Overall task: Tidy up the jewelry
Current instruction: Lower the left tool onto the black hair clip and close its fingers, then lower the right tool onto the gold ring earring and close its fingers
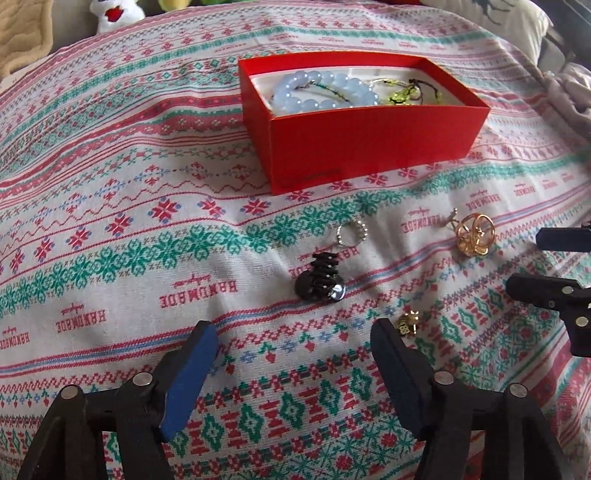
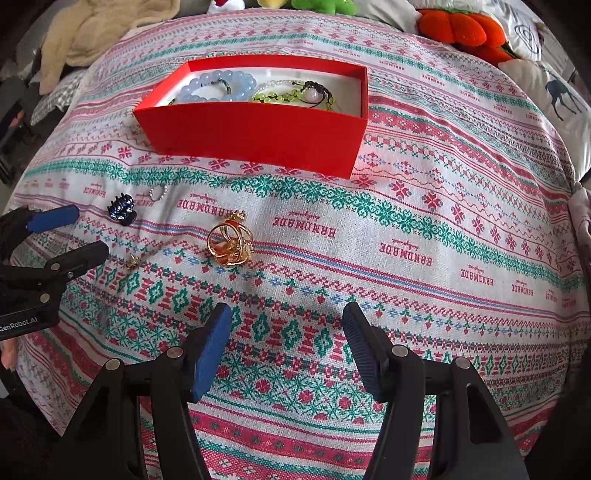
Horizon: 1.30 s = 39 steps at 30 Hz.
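A red box (image 1: 369, 147) (image 2: 255, 133) on the patterned cloth holds a blue bead bracelet (image 1: 321, 92) (image 2: 218, 86) and a green bead bracelet (image 1: 402, 94) (image 2: 288, 96). In front of it on the cloth lie a black hair claw (image 1: 321, 277) (image 2: 122, 208), a small silver ring (image 1: 351, 232) (image 2: 158, 192), a gold wire ornament (image 1: 474, 234) (image 2: 229, 242) and a small gold charm (image 1: 408, 323) (image 2: 132, 260). My left gripper (image 1: 295, 339) (image 2: 72, 232) is open and empty, just short of the claw. My right gripper (image 2: 286, 325) (image 1: 535, 258) is open and empty, short of the gold ornament.
The patterned cloth (image 2: 443, 258) covers a soft, rumpled surface. Plush toys (image 2: 461, 29) and a deer-print pillow (image 2: 554, 96) lie at the far right edge. A beige blanket (image 2: 96, 33) lies at the far left.
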### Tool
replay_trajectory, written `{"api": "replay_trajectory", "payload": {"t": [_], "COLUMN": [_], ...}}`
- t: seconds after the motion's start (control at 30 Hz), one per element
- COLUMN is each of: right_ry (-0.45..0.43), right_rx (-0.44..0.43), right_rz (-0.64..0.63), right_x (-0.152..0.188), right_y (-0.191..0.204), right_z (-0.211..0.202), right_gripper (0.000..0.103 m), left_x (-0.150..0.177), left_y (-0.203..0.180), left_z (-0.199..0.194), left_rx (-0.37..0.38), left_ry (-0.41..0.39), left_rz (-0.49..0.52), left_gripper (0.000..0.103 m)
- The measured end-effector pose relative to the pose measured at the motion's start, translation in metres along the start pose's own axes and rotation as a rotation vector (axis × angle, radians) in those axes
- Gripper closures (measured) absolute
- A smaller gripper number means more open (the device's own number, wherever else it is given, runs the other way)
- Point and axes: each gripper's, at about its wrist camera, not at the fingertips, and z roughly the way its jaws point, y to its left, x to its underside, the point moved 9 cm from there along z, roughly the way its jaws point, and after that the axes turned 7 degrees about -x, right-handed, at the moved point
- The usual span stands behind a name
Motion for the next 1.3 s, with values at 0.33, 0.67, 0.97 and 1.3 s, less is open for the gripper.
{"api": "replay_trajectory", "payload": {"t": [0.33, 0.67, 0.97, 1.3], "right_ry": [-0.029, -0.031, -0.055, -0.069], "right_rx": [-0.005, -0.006, -0.042, -0.097], "right_rz": [0.003, -0.002, -0.019, -0.001], "right_x": [0.006, 0.006, -0.01, -0.035], "right_y": [-0.006, -0.003, 0.017, 0.039], "right_z": [0.0, -0.002, -0.002, 0.008], "right_gripper": [0.038, 0.038, 0.038, 0.044], "left_x": [-0.016, -0.024, -0.018, -0.011], "left_y": [-0.01, -0.017, -0.013, -0.002], "left_z": [0.009, 0.01, -0.005, -0.017], "left_rx": [0.021, 0.03, 0.027, 0.03], "left_ry": [-0.024, -0.027, -0.024, -0.025], "left_rz": [0.017, 0.016, 0.006, -0.02], "left_gripper": [0.055, 0.087, 0.092, 0.092]}}
